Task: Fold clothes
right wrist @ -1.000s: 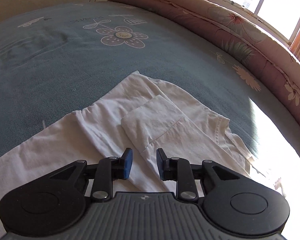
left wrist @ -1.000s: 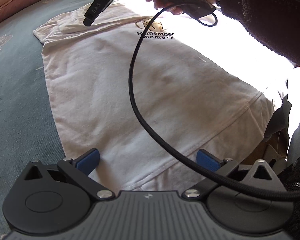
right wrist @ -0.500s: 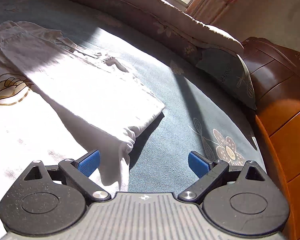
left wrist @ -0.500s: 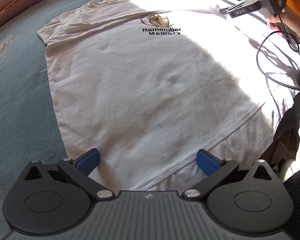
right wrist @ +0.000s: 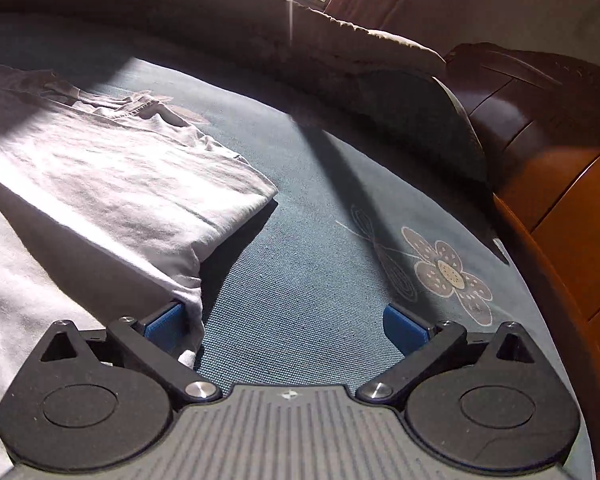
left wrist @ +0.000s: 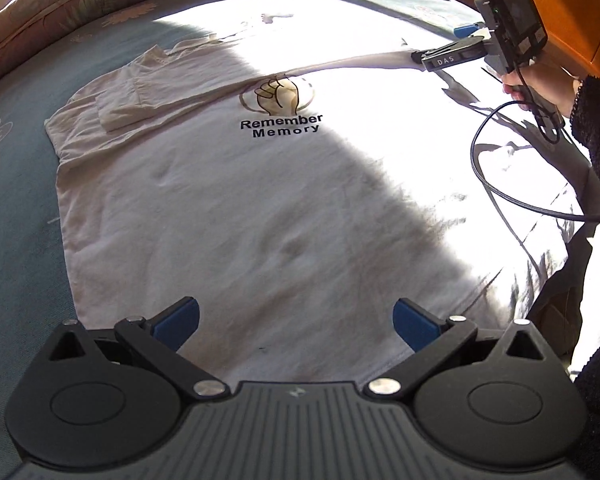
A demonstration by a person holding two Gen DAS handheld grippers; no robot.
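Note:
A white T-shirt [left wrist: 228,208] printed "Remember Memory" lies flat on the blue bed, chest up. Its left sleeve [left wrist: 128,106] is folded inward over the body. My left gripper [left wrist: 296,320] hovers open over the bottom hem with nothing between its fingers. My right gripper [left wrist: 440,45], held by a hand, sits low at the shirt's far right side. In the right wrist view the right gripper [right wrist: 284,326] is wide open beside the spread right sleeve [right wrist: 140,184]. The sleeve's lower edge touches the left finger pad [right wrist: 162,324].
The blue bedsheet [right wrist: 320,272] carries a flower pattern [right wrist: 448,276]. A rolled quilt [left wrist: 60,4] lines the far edge. A pillow [right wrist: 420,120] and a wooden headboard [right wrist: 560,208] stand on the right. A black cable [left wrist: 496,184] hangs from the right gripper over the shirt.
The right gripper left the folded left sleeve, swung across to the right sleeve and opened wide. The left gripper stayed open and crept slightly forward over the hem.

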